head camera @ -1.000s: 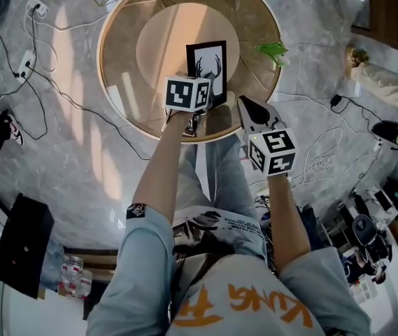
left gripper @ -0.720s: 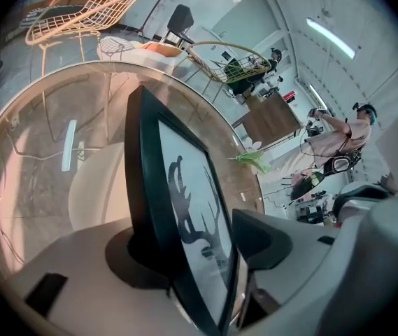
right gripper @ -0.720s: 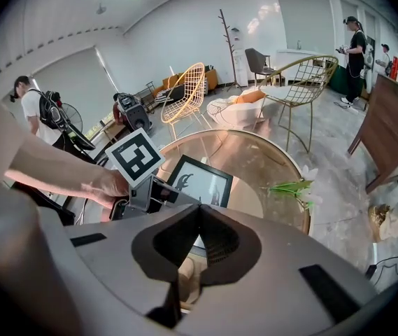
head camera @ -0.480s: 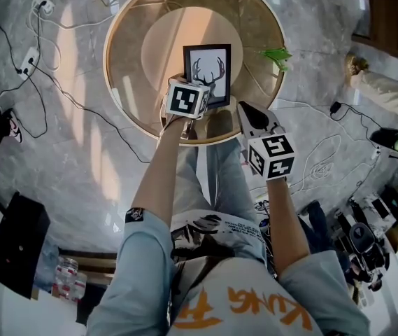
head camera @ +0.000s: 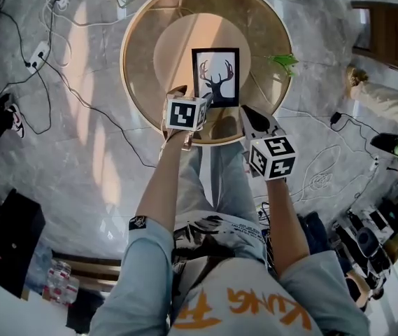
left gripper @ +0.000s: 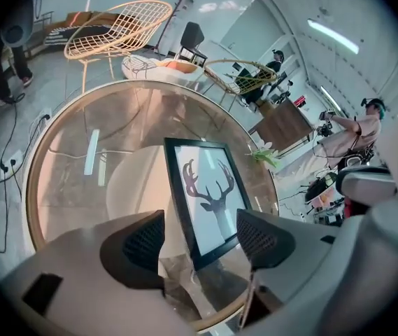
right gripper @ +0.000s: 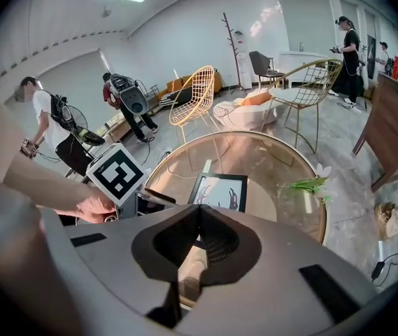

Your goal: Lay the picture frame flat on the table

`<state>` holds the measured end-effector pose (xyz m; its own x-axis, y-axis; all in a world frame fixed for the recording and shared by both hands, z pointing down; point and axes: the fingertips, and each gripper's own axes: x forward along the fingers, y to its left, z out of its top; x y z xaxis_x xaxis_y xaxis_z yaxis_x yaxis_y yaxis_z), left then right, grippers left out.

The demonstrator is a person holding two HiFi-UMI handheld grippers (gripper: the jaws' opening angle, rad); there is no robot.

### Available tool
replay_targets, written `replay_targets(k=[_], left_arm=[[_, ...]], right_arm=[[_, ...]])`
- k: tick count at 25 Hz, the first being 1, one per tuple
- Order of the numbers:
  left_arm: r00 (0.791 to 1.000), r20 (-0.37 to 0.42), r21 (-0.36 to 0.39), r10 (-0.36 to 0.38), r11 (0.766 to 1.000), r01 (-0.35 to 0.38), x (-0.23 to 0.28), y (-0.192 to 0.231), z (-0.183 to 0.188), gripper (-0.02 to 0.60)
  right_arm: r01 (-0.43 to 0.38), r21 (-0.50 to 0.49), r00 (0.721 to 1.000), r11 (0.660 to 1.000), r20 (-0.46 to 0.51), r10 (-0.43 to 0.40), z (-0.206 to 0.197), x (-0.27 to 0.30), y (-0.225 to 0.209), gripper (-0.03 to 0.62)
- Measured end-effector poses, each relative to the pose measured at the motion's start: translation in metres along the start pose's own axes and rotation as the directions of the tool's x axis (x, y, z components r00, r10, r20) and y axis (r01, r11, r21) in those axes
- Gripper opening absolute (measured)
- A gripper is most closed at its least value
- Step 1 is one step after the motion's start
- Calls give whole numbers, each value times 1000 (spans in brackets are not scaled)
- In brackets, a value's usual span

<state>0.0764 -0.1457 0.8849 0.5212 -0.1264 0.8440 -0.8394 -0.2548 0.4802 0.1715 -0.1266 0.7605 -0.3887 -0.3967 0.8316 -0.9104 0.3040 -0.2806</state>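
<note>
The black picture frame with a deer-head print lies flat on the round glass table, face up. It also shows in the left gripper view, picture frame, and the right gripper view, picture frame. My left gripper hovers at the frame's near left corner. Its jaws have just been opening and stand wide; the frame's near end shows between them in the left gripper view, untouched by the pads. My right gripper stays shut and empty over the table's near edge, right of the frame, also seen as right gripper.
A green plant sprig lies at the table's right rim. Cables and a power strip run over the marble floor at left. Wire chairs stand beyond the table, a wooden cabinet at right. People stand in the background.
The frame has gone from leaning upright in the left gripper's grip to lying flat. The left gripper has opened, let it go and drawn back toward the near edge.
</note>
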Motion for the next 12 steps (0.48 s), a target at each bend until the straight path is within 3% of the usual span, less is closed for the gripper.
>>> replay_targets(k=[4,12], left_arm=[[996,89,-45,-24,999,29,-30,-2,0,324],[954,301,-106,0,994,33,-115,-3,10,122]], right_arm=[[-9,-5,1000,1000,25,9,3,-2,21,-2],[-19,2,997,1000,71,19,19,-20,60,-2]])
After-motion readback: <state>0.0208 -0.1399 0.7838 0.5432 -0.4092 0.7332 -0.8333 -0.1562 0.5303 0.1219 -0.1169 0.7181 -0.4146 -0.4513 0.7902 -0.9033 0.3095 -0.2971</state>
